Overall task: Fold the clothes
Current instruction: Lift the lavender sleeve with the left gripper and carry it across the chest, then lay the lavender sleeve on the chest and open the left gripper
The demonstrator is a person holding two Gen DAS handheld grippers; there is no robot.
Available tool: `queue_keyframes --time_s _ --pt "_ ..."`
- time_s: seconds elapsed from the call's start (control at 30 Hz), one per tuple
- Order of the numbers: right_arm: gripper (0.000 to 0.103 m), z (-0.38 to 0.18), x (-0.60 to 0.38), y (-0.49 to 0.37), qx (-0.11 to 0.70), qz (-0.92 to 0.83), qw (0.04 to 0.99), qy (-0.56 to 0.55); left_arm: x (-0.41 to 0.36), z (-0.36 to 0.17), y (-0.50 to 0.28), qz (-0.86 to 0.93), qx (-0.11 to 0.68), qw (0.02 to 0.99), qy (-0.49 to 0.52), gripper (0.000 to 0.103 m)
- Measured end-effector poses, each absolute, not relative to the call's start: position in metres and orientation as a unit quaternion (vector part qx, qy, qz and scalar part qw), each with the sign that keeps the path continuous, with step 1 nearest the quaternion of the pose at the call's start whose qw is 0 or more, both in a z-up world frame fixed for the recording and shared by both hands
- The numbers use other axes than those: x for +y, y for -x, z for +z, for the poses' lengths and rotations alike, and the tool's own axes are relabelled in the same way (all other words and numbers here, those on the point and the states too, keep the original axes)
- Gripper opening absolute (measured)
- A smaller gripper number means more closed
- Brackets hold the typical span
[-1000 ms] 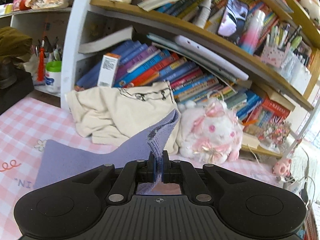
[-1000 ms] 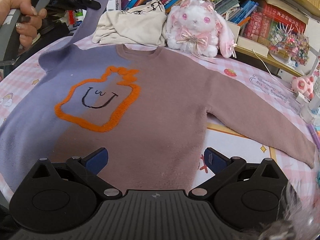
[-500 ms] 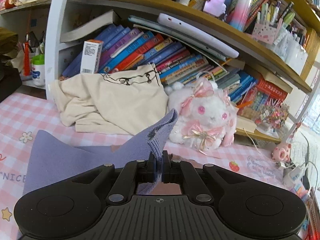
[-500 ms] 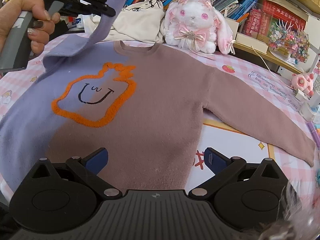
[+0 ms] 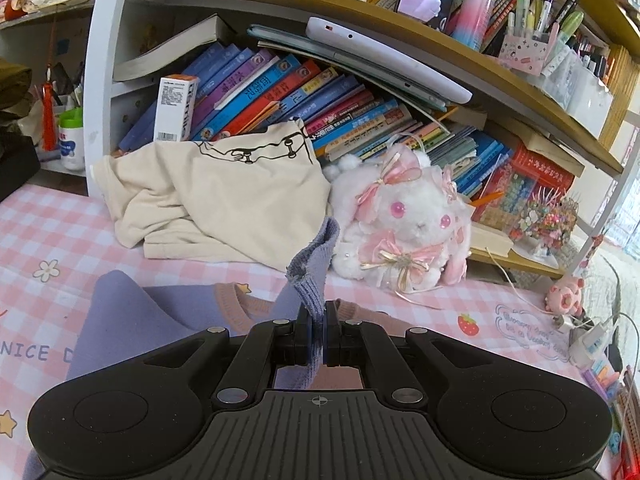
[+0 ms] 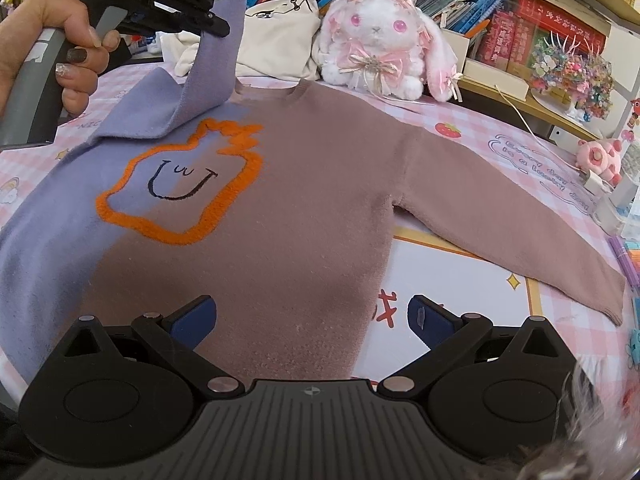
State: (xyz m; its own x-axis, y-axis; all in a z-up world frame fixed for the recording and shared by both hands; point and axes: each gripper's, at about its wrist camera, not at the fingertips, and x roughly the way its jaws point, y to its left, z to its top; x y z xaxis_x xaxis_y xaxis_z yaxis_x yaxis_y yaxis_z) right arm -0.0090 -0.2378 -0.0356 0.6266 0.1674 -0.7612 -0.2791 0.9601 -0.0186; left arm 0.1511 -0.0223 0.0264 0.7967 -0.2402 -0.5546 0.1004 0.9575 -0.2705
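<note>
Lilac sleeve [image 6: 208, 80] pinched in my left fingers [image 5: 318, 334], cuff sticking up past them. Over the last second it's moved from off at 10 o'clock to over the chest, near the orange patch [image 6: 180, 188], so the left-sleeve fold looks underway, not landed. Sweater [image 6: 320, 208] lies flat, face up, on the table [image 6: 460, 264]; brown sleeve [image 6: 520, 240] stretched out toward 3 o'clock, unfolded. My right fingers [image 6: 312, 318] spread wide, grasping nothing, hovering over the hem. Right view shows the whole sweater plus my left hand [image 6: 60, 52]; left view only gives the clamped cuff, collar, cream shirt [image 5: 216, 196] and plush rabbit [image 5: 404, 224] at 12.
</note>
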Motion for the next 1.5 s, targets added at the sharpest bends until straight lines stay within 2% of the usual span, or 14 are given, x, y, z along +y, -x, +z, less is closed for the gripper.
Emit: queue_keyframes --time_s 0.23,0.5,0.6,0.63,0.7,0.73,0.77,0.8,0.9,1.07,1.13,1.27,1.5 --pt "0.103 -0.035 -0.242 0.011 0.413 0.124 0.900 0.068 -0.027 0.026 -0.150 -0.087 0.304 0.941 0.117 0.003" --pt "0.103 -0.036 -0.248 0.013 0.416 0.121 0.899 0.070 -0.019 0.038 -0.143 -0.063 0.263 0.951 0.151 0.003" --pt "0.103 -0.035 -0.247 0.013 0.417 0.122 0.898 0.070 -0.029 0.036 -0.145 -0.064 0.274 0.948 0.146 0.006" --pt "0.103 -0.035 -0.247 0.013 0.417 0.123 0.898 0.071 -0.033 0.034 -0.146 -0.063 0.282 0.946 0.144 0.012" --pt "0.103 -0.035 -0.245 0.014 0.417 0.126 0.897 0.071 -0.040 0.035 -0.139 -0.087 0.287 0.944 0.139 0.031" --pt "0.103 -0.035 -0.245 0.014 0.418 0.128 0.897 0.071 -0.043 0.035 -0.136 -0.100 0.289 0.942 0.136 0.049" --pt "0.103 -0.035 -0.244 0.014 0.419 0.129 0.896 0.070 -0.044 0.037 -0.127 -0.104 0.281 0.946 0.121 0.060" --pt "0.103 -0.036 -0.244 0.014 0.421 0.130 0.895 0.067 -0.045 0.038 -0.117 -0.108 0.272 0.951 0.104 0.062" --pt "0.103 -0.037 -0.243 0.013 0.427 0.128 0.894 0.053 -0.037 0.034 -0.083 -0.093 0.277 0.955 0.039 0.063" --pt "0.103 -0.039 -0.247 0.017 0.438 0.101 0.893 0.023 0.002 0.002 -0.018 -0.015 0.335 0.939 -0.078 0.063" --pt "0.103 -0.040 -0.249 0.021 0.443 0.085 0.892 0.011 0.023 -0.008 0.002 0.010 0.354 0.931 -0.093 0.063" --pt "0.103 -0.042 -0.252 0.028 0.453 0.054 0.890 -0.014 0.066 -0.020 0.030 0.049 0.376 0.923 -0.072 0.063" --pt "0.097 -0.036 -0.250 0.057 0.450 -0.010 0.892 -0.029 0.110 -0.031 0.040 0.042 0.388 0.920 -0.014 0.063"
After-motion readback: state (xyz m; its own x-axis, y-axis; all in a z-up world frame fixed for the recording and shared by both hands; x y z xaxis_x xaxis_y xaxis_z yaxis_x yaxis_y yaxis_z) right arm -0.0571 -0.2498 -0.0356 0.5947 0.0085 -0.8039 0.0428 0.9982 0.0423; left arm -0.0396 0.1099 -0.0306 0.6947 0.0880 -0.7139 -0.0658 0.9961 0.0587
